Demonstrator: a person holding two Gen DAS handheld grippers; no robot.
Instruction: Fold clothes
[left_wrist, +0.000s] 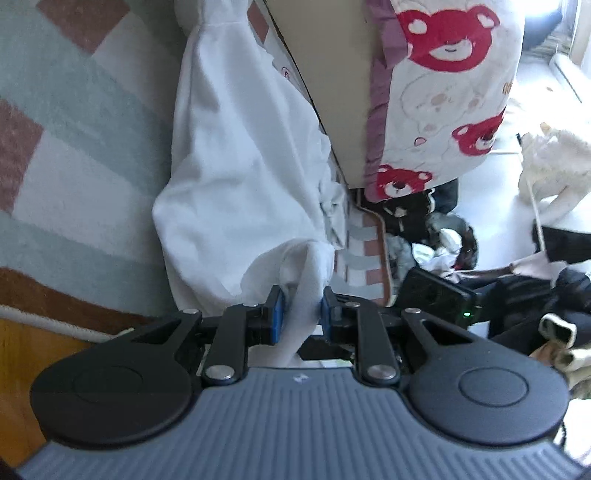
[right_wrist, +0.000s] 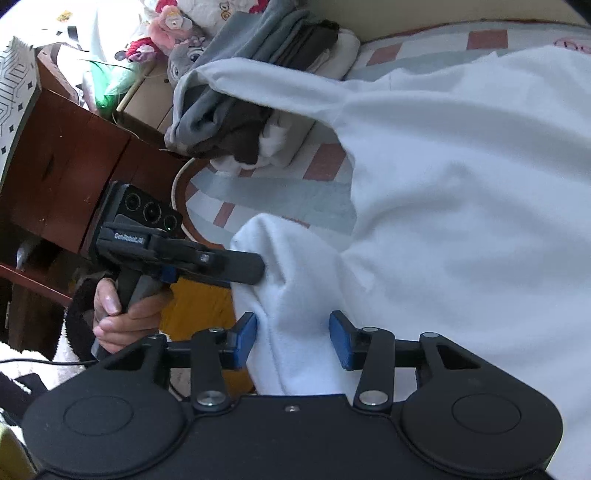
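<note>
White garment (right_wrist: 461, 206) lies spread on the patterned bed cover (left_wrist: 74, 122); all positions below are given relative to the garment.

Left gripper (left_wrist: 302, 310): jaws closed on a bunched fold at the garment's near edge. The blue pads (left_wrist: 277, 314) press the cloth from both sides, and a strip of white fabric runs down between them toward the gripper body. The rest of the garment stretches away from the jaws across the bed cover. In the right wrist view the same gripper (right_wrist: 255, 273) comes in from the garment's left side, its black fingertips buried in a raised hump of cloth. The person's hand (right_wrist: 125, 314) wraps its handle.

Right gripper (right_wrist: 293, 338): jaws apart, with the garment's near edge lying between them. The left blue pad (right_wrist: 245, 339) touches the fabric; the right pad stands just beside it, contact uncertain. No clamp is visible.

Beyond the garment's far edge: a stack of folded grey and brown clothes (right_wrist: 258, 92), with a sleeve-like part of the garment reaching up onto it. A bear-print blanket (left_wrist: 443, 92) hangs beside the garment's other side. A wooden cabinet (right_wrist: 74, 166) stands left of the bed.
</note>
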